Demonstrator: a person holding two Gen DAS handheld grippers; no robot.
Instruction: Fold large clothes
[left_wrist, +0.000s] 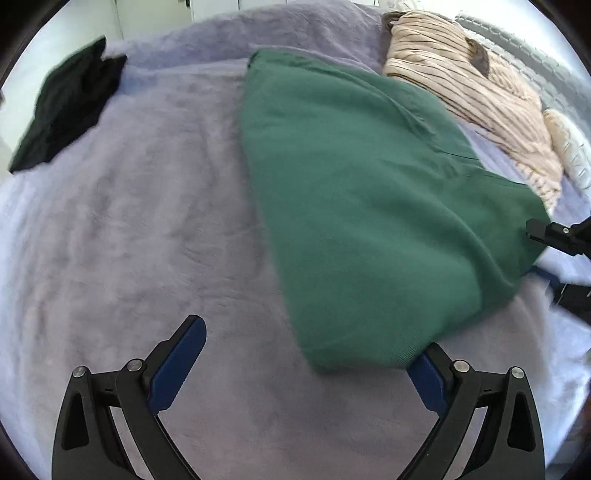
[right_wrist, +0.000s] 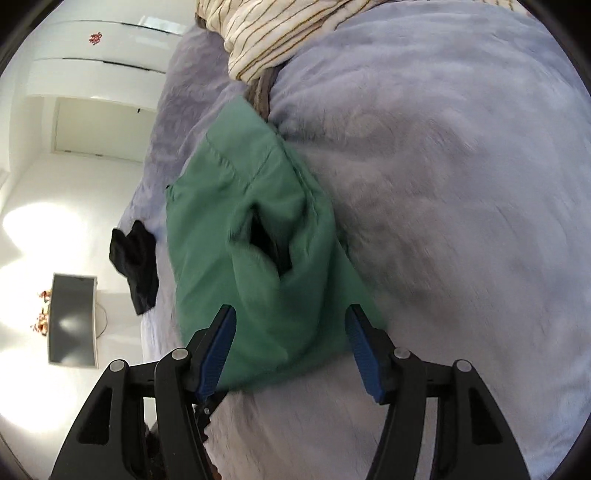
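Observation:
A large green garment (left_wrist: 369, 206) lies folded on the lavender fleece bed cover (left_wrist: 129, 221). My left gripper (left_wrist: 310, 354) is wide open above the cover, its right finger touching the garment's near corner. In the right wrist view the garment (right_wrist: 258, 240) lies ahead with a dark opening in its folds. My right gripper (right_wrist: 290, 343) is open, its fingers standing on either side of the garment's near edge. The right gripper also shows at the right edge of the left wrist view (left_wrist: 554, 236).
A black garment (left_wrist: 66, 110) lies at the far left of the bed, also in the right wrist view (right_wrist: 135, 266). A beige striped blanket (left_wrist: 472, 85) is heaped at the back right. White wardrobe doors (right_wrist: 92, 48) and a dark screen (right_wrist: 72, 321) stand beyond the bed.

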